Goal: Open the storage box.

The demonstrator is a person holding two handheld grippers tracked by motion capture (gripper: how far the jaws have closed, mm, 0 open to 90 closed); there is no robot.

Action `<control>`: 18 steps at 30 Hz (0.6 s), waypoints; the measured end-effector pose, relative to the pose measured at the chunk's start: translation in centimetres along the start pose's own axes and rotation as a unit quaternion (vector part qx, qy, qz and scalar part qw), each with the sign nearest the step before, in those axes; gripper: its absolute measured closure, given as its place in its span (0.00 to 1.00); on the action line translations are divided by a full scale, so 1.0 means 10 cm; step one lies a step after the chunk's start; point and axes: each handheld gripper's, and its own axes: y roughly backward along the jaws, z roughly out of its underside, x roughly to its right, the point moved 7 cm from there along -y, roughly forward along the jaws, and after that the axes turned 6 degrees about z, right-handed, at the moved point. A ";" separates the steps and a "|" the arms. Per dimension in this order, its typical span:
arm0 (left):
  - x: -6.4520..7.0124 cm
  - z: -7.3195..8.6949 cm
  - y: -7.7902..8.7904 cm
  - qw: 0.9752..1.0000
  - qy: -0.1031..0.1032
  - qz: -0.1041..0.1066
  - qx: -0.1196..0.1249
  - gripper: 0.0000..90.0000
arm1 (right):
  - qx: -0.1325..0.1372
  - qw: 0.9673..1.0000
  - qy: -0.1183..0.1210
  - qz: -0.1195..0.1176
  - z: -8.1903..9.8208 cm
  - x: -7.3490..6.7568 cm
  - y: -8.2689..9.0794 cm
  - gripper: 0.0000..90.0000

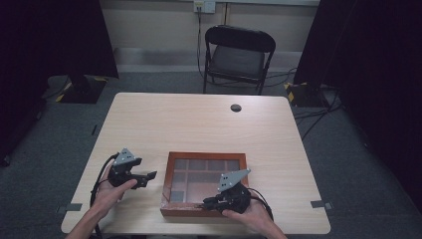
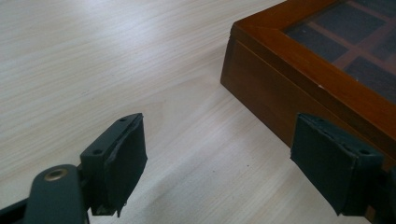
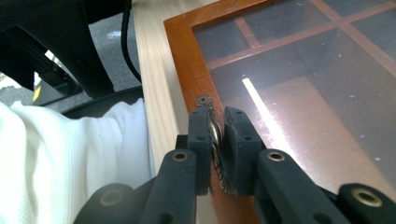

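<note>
Right gripper [image 3: 216, 140], bottom centre: jaws nearly together, pinching a small metal clasp [image 3: 214, 135] on the box's front rim. Clasp's toothed round top [image 3: 204, 101] shows just above the jaw tips. Box [image 3: 187, 60] runs from centre to upper right: brown wooden frame, glass lid [image 3: 308, 79], dividers beneath. Strip of pale table [image 3: 152, 79] left of the box. White sleeve [image 3: 65, 158] at lower left. Dark cable [image 3: 127, 42] at upper left.

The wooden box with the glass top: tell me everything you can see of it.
The wooden box is shallow, square and reddish-brown, and it lies flat on the table near the person's edge. Its closed, framed lid has a glass pane over dark compartments split by wooden dividers. The right gripper is shut on a small metal latch at the front rim. The left gripper hangs open beside it, not touching.
</note>
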 end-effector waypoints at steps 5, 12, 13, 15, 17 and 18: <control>0.04 0.00 -0.01 1.000 0.003 0.014 -0.004 0.20 | -0.006 1.000 0.002 0.002 0.00 0.01 0.03 0.92; 0.13 0.00 -0.02 0.999 -0.005 0.035 -0.012 0.19 | 0.017 1.000 -0.002 -0.005 -0.11 0.02 0.15 0.92; 0.14 -0.01 -0.01 0.999 -0.007 0.038 -0.012 0.19 | 0.019 1.000 -0.003 -0.005 -0.13 0.02 0.17 0.92; 0.15 0.00 -0.02 0.999 -0.006 0.044 -0.013 0.19 | 0.020 1.000 -0.003 -0.006 -0.17 0.03 0.19 0.92; 0.17 0.00 -0.01 0.999 -0.006 0.050 -0.012 0.19 | 0.021 1.000 -0.005 -0.006 -0.19 0.03 0.21 0.92; 0.17 0.00 -0.01 0.999 -0.008 0.052 -0.012 0.19 | 0.022 1.000 -0.006 -0.006 -0.20 0.03 0.21 0.92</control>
